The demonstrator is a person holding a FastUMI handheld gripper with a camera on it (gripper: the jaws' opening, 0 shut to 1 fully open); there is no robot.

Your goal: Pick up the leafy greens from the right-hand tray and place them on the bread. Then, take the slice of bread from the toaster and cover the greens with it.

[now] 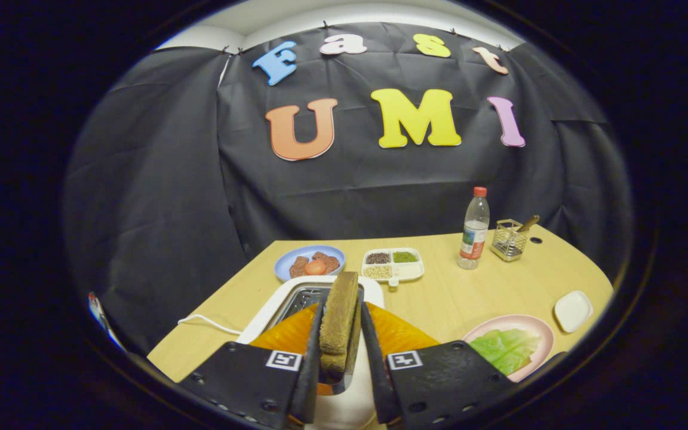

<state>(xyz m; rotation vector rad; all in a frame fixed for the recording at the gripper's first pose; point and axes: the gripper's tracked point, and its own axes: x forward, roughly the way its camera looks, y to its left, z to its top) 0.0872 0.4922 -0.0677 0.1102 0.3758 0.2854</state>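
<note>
Your gripper (340,358): both fingers pressed against the flat sides of a slice of bread (339,319), which stands on edge between them, its top rising just ahead of the fingertips. Toaster (296,301): white, directly beyond and under the slice, its metal slot visible on the left of the bread; a white cord (206,322) runs off its left side across the wooden table (451,298). Orange surface (401,334): spread under both fingers; what it is you cannot tell. Leafy greens (508,349): lying on a pink plate (538,328) to the right of your fingers, well apart from the slice. Small white dish (573,310): just beyond that plate. Blue plate (310,261): behind the toaster, holding brown food and something orange. White divided tray (393,264): beside the blue plate, with dark, green and pale fillings in separate compartments. Clear bottle (474,230) with red cap: upright, further right. Wire holder (509,240): next to the bottle, a wooden handle sticking out
</note>
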